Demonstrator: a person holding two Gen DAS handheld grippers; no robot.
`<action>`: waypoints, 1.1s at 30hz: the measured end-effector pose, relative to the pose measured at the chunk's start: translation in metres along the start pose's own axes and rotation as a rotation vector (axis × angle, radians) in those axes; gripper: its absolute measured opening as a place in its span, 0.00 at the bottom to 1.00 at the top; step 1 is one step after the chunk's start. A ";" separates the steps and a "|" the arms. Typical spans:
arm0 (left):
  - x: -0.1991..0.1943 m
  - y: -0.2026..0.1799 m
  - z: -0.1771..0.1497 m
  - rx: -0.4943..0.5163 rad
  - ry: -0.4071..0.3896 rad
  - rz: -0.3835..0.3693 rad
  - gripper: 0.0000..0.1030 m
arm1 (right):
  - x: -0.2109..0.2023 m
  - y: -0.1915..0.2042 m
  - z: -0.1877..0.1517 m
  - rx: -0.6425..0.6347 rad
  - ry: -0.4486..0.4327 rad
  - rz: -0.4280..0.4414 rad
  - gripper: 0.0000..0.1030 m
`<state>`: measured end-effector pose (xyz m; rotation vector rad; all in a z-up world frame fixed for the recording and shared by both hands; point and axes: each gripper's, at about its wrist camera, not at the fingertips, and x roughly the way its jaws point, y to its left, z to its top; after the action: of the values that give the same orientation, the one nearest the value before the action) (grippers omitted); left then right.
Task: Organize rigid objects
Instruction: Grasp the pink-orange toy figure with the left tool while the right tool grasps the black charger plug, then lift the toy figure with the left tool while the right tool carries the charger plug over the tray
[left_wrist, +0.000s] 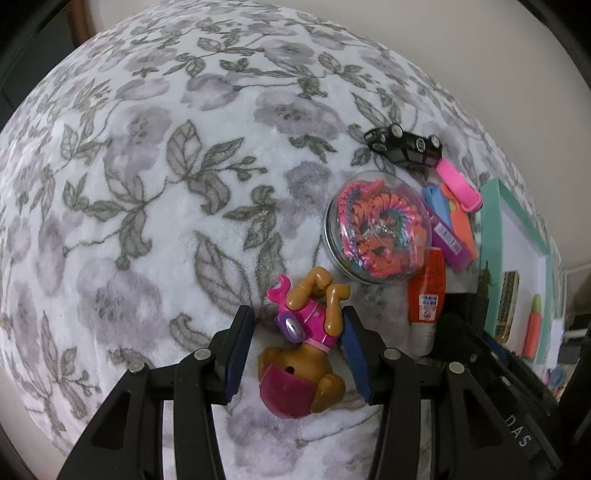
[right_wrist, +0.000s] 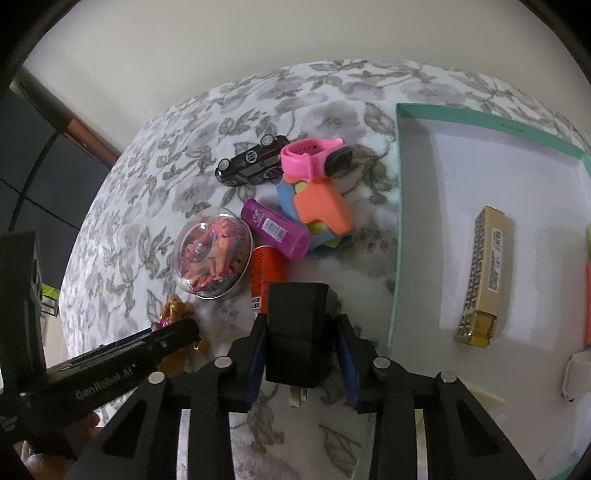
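A brown and pink toy dog lies on the floral blanket, head toward the camera. My left gripper is closed around its body, the right pad against a leg. In the right wrist view a black plug-in charger stands between the pads of my right gripper, which is shut on it; its metal prongs point toward the camera. A teal-rimmed box with a white floor lies just right of the charger.
A pile sits beyond both grippers: clear dome of colourful pieces, orange tube, purple bottle, orange and blue toy, pink watch, black toy car. A gold patterned carton lies in the box.
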<state>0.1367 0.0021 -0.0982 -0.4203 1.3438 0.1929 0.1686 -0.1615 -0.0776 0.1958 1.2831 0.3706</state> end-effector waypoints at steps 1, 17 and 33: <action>0.000 0.000 0.000 -0.003 -0.001 -0.002 0.47 | -0.001 -0.001 0.000 0.000 -0.003 -0.006 0.34; -0.049 0.020 0.017 -0.074 -0.109 -0.112 0.36 | -0.025 0.003 0.008 0.005 -0.049 0.011 0.33; -0.161 -0.027 0.031 0.030 -0.399 -0.296 0.36 | -0.168 -0.026 0.024 0.062 -0.435 -0.040 0.33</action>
<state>0.1391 0.0068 0.0680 -0.5194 0.8799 0.0083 0.1560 -0.2474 0.0705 0.2858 0.8686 0.2367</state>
